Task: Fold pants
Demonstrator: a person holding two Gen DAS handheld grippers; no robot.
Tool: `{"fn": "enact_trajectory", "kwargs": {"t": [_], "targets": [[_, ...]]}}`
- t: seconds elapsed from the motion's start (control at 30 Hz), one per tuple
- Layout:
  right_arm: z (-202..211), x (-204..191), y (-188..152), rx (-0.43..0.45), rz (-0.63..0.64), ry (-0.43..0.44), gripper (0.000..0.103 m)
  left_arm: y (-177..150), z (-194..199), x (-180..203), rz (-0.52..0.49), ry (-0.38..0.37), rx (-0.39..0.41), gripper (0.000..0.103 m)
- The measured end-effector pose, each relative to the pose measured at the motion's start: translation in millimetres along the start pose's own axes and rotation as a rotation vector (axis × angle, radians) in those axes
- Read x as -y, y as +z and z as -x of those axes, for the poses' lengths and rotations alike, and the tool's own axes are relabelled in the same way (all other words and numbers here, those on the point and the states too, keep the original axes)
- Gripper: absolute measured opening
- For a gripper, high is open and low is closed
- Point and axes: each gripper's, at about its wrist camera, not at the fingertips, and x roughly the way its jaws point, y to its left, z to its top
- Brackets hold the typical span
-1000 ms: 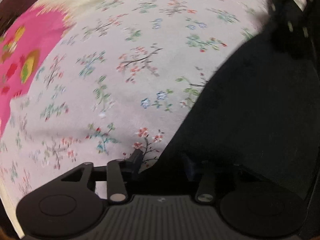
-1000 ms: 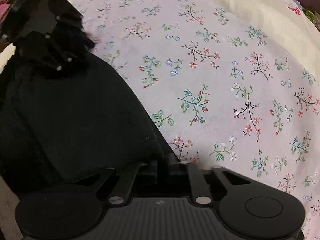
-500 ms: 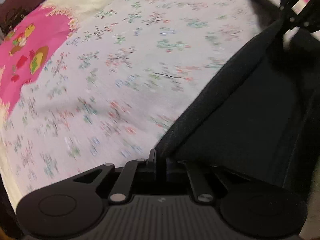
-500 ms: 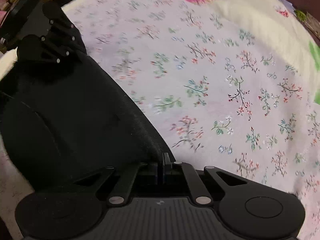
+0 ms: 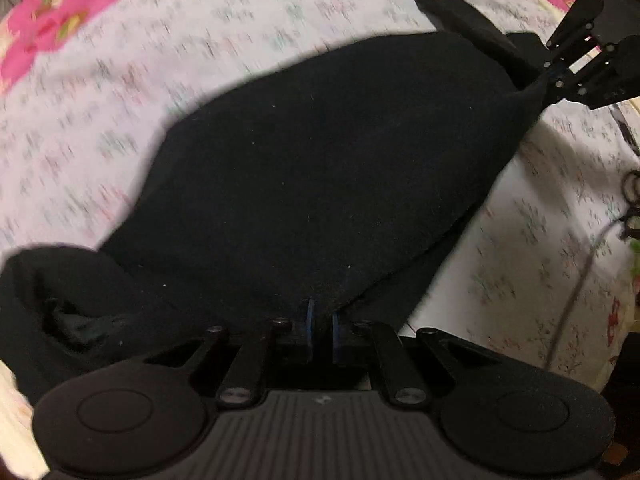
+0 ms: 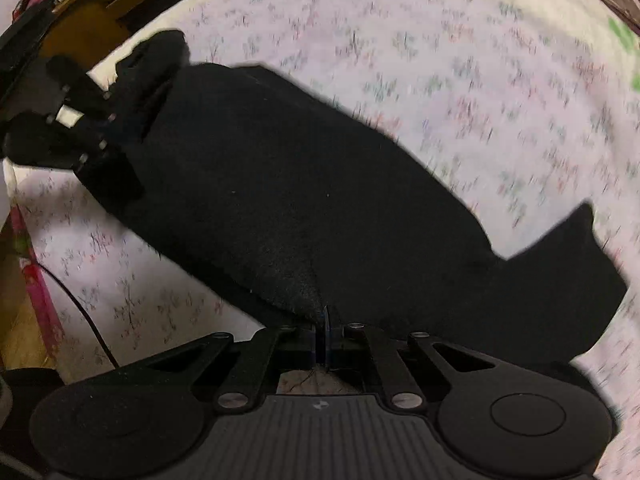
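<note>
Bedsheet (image 5: 120,92), pale with small flower sprigs, covers the bed and fills most of both wrist views; a bright pink patterned patch (image 5: 60,28) lies toward its far left corner in the left wrist view, and the same pink shows at the far edge in the right wrist view. The sheet is blurred in both views.

Black pants (image 5: 320,168) are the next largest thing. They hang as a broad dark sheet of cloth stretched between the two grippers, above the middle of the bed, with the sheet showing on both sides of them. In the left wrist view a bunched fold of the cloth sags at the lower left; in the right wrist view a loose flap (image 6: 568,272) trails toward the right side of the bed.

The left gripper (image 5: 322,324) has its blue-edged fingers pressed on a pinch of the pants' edge, a thin wad of cloth between them. The right gripper (image 6: 322,332) is squeezed tight on another corner of the same edge, its fingers almost meeting.

A thin dark cable (image 6: 80,312) runs across the sheet near the bed's near left edge.
</note>
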Motion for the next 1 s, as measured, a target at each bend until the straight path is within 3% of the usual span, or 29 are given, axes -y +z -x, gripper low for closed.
{"fn": "enact_trajectory", "kwargs": {"t": [0.1, 0.23, 0.3, 0.37, 0.47, 0.57, 0.6, 0.67, 0.7, 0.73, 0.83, 0.93, 1.0], "targets": [[-13.0, -4.4, -17.8, -0.004, -0.004, -0.002, 0.0, -20.5, -10.2, 20.4, 0.019, 0.01, 0.003, 0.018], [-29.8, -1.7, -27.8, 0.026, -0.061, -0.019, 0.0, -25.4, -25.2, 21.9, 0.07, 0.046, 0.027, 0.02], [-37.0, -0.9, -29.5, 0.019, -0.072, -0.03, 0.002, -27.1, -30.7, 28.6, 0.049, 0.081, 0.033, 0.021], [-33.6, -1.1, -29.2, 0.025, -0.077, -0.039, 0.008, -29.0, -29.1, 35.5, 0.009, 0.102, 0.042, 0.028], [-15.7, 1.5, -35.9, 0.06, -0.143, -0.054, 0.024, -35.5, -23.4, 45.6, -0.013, 0.114, 0.059, 0.039], [2.5, 13.3, -45.0, 0.108, -0.276, -0.045, 0.027, -35.1, -14.2, 48.8, 0.023, 0.071, 0.07, 0.046], [8.3, 17.4, -49.1, 0.123, -0.321, -0.04, 0.032, -33.9, -10.5, 50.2, 0.034, 0.046, 0.072, 0.048], [17.1, 25.5, -58.2, 0.145, -0.399, -0.058, 0.072, -33.3, -7.8, 55.4, 0.029, 0.033, 0.073, 0.05], [20.9, 28.0, -63.0, 0.164, -0.425, -0.072, 0.071, -33.4, -7.8, 56.6, 0.029, 0.035, 0.071, 0.05], [26.4, 28.9, -70.8, 0.19, -0.461, -0.105, 0.06, -34.2, -7.3, 56.1, 0.035, 0.039, 0.071, 0.05], [44.9, 42.2, -75.5, 0.303, -0.612, -0.216, 0.059, -24.7, -0.1, 56.5, 0.092, 0.007, 0.096, 0.05], [43.8, 52.8, -49.7, 0.434, -0.695, -0.301, 0.059, -17.3, 3.8, 62.4, 0.142, -0.032, 0.118, 0.05], [28.9, 57.3, -26.7, 0.491, -0.686, -0.357, 0.059, -13.1, 5.9, 68.1, 0.154, -0.056, 0.133, 0.051]]}}
